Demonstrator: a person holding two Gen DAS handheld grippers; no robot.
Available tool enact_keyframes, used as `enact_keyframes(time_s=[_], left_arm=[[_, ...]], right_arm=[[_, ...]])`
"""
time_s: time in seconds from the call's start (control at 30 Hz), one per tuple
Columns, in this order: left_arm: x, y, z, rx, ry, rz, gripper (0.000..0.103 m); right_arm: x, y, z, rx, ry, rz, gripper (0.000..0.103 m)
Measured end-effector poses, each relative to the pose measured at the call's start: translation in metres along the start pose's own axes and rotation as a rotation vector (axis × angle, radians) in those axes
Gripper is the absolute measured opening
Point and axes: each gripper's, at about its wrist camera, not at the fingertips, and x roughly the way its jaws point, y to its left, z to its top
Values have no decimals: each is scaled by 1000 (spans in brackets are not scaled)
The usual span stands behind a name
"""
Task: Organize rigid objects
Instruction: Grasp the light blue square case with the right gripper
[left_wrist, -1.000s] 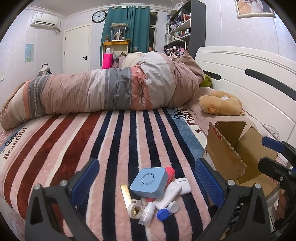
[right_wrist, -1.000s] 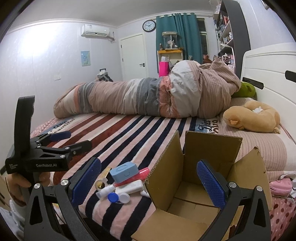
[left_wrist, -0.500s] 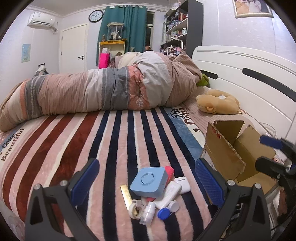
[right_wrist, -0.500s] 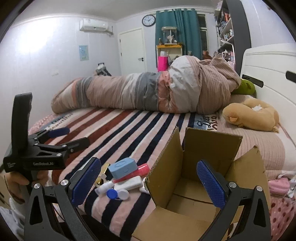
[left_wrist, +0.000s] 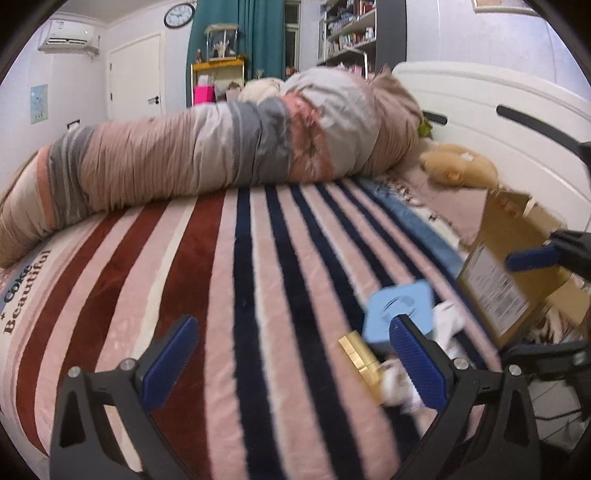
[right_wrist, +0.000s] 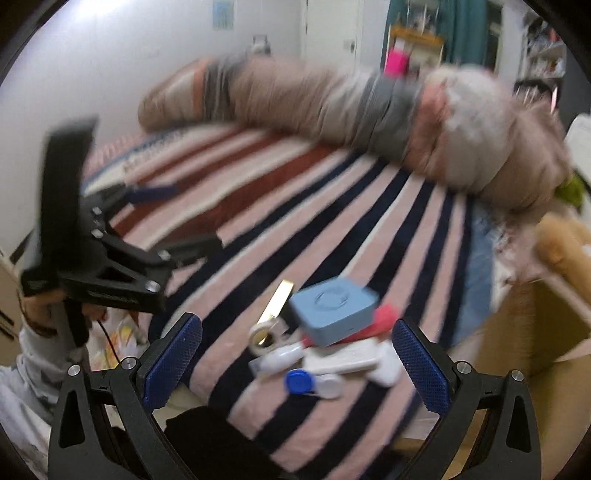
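A pile of small items lies on the striped bed near its front edge: a light blue square case (right_wrist: 332, 310) (left_wrist: 400, 308), a gold bar (right_wrist: 276, 303) (left_wrist: 360, 354), a tape roll (right_wrist: 263, 338), a red tube (right_wrist: 384, 318), white tubes (right_wrist: 343, 360) and a blue-and-white lens case (right_wrist: 314, 384). My right gripper (right_wrist: 297, 365) is open, right over the pile. My left gripper (left_wrist: 291, 362) is open and empty, left of the pile. An open cardboard box (left_wrist: 517, 258) (right_wrist: 539, 328) stands to the right.
A rolled quilt (left_wrist: 221, 155) lies across the far side of the bed. A tan plush toy (left_wrist: 458, 166) sits by the white headboard (left_wrist: 517, 122). The striped blanket (left_wrist: 184, 277) stretches between the quilt and the pile.
Both grippers swung left. The right gripper moved from over the box to over the pile. The left gripper shifted left, so the pile now sits behind its right finger. Both views are motion-blurred.
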Motion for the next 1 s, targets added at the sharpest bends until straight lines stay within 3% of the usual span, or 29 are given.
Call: enact_keyframes(time_s=[0.1, 0.23, 0.37, 0.47, 0.6, 0.8, 0.9, 1.0], left_arm=[[16, 14, -14, -5, 25, -25, 102], [33, 26, -26, -31, 34, -51, 102], [41, 34, -34, -53, 23, -47, 102], [43, 42, -35, -73, -40, -49, 102], [47, 57, -33, -108, -63, -66, 102], [52, 66, -33, -101, -50, -39, 102], [54, 67, -34, -84, -39, -30, 102], [59, 69, -32, -83, -17, -64, 102]], right_arm=[[53, -2, -6, 84, 116, 41, 94], [91, -19, -9, 202, 176, 46, 88], [108, -32, -5, 261, 173, 46, 87], [119, -41, 2, 285, 171, 27, 87], [143, -45, 13, 296, 185, 12, 87], [173, -56, 23, 368, 195, 22, 88], [178, -61, 26, 411, 175, 18, 93], [186, -58, 29, 416, 184, 10, 96]])
